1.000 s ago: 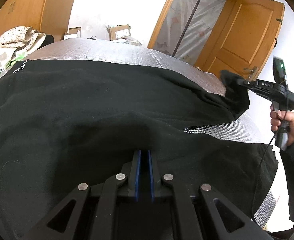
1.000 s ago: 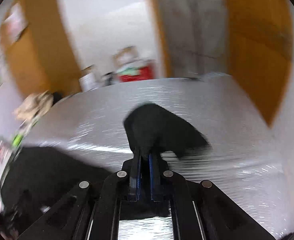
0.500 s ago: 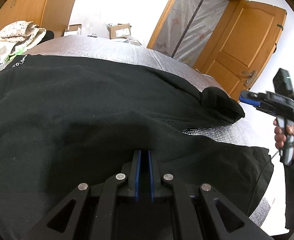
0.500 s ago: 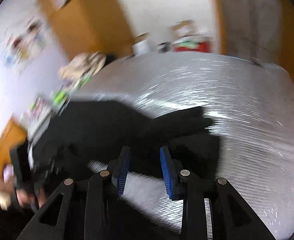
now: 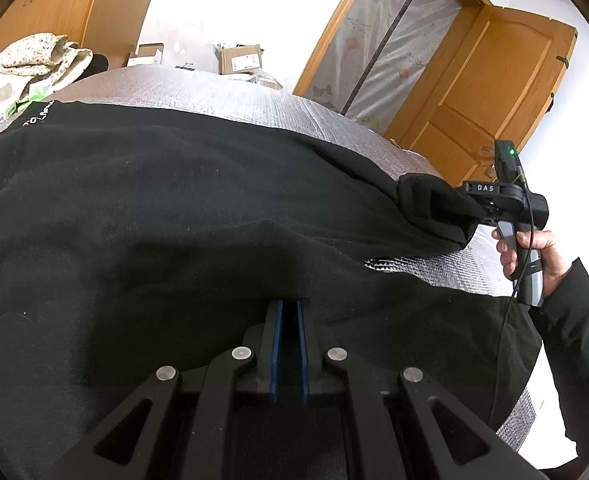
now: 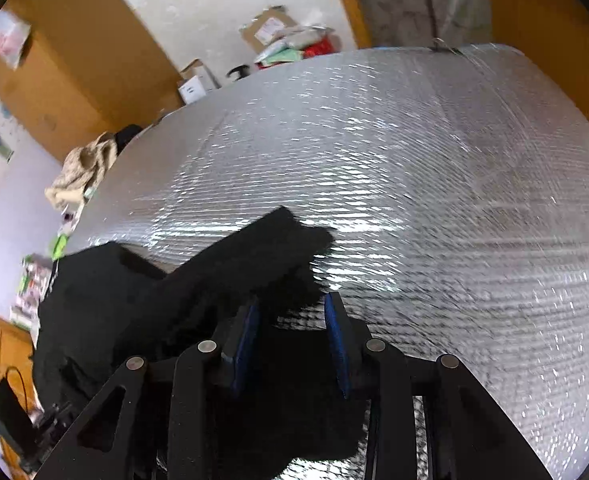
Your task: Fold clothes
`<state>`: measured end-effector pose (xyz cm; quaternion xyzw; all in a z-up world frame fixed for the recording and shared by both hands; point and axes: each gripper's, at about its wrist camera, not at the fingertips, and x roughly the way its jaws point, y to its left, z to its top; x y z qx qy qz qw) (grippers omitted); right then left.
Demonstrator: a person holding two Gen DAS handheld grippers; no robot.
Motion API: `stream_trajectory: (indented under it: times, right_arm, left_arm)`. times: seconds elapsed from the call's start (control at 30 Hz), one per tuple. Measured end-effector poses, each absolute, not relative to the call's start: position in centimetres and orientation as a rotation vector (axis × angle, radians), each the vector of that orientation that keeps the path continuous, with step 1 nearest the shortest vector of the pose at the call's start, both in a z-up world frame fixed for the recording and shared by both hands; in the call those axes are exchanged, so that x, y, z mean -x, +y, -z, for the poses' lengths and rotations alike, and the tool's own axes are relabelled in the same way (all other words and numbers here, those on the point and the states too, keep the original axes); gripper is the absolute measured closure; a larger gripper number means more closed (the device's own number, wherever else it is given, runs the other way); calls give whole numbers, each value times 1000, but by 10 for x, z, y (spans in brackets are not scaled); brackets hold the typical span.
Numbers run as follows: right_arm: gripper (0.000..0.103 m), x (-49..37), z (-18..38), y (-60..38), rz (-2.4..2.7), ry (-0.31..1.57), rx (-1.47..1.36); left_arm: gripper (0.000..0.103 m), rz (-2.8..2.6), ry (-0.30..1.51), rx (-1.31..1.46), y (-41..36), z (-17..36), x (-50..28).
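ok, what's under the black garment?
The black garment lies on a silver quilted foil sheet, which shows bare beyond it and in a gap by the sleeve. Whatever supports the foil, and anything beneath the garment's middle, is covered.

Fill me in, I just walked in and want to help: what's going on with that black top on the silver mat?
A person is folding a black garment spread on a silver mat, with a handheld gripper in each hand. The left gripper is shut on the fabric near its close edge. The right gripper is at the sleeve end, its jaws opening, with the cloth lying loose between them, not pinched. A pile of other clothes sits at the mat's far corner.
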<state>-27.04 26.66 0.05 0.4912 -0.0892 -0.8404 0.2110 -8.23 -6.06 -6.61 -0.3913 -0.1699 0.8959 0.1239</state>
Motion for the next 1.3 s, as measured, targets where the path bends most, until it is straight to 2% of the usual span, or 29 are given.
stream_trajectory:
  times: [0.1,0.33,0.5,0.8,1.0,1.07,1.1,1.3]
  right_arm:
    - [66,275,-4,257,2312,-236,-1334]
    - [66,298,-16,247,2282,-394,-1229]
    - [66,296,-12,228,2218,-277,-1254]
    - [66,308,-14,257,2348,-431,-1271]
    - [66,326,8,226,2282,-305,-1400]
    - [74,327,7,224,2299,-291,-1388]
    - [95,327,4,224,2317,-270,-1380]
    - [97,306,-31,236,2406,-209,-1205]
  left_arm:
    - [97,-2611,-495,1143,-61,66,83]
    - [97,-2607,-504,1144,-59,66,85]
    - [97,-2607,-509,1143,-58,67,84]
    - [97,-2607,-508,1144,-58,67,85]
    - [97,-2607,-507,1144,-57,67,85]
    - [97,-2606,-510,1145,-57,67,85]
    - [97,-2606,-512,1145,-57,67,85]
    - [97,-2604,-513,1145,-57,67,86]
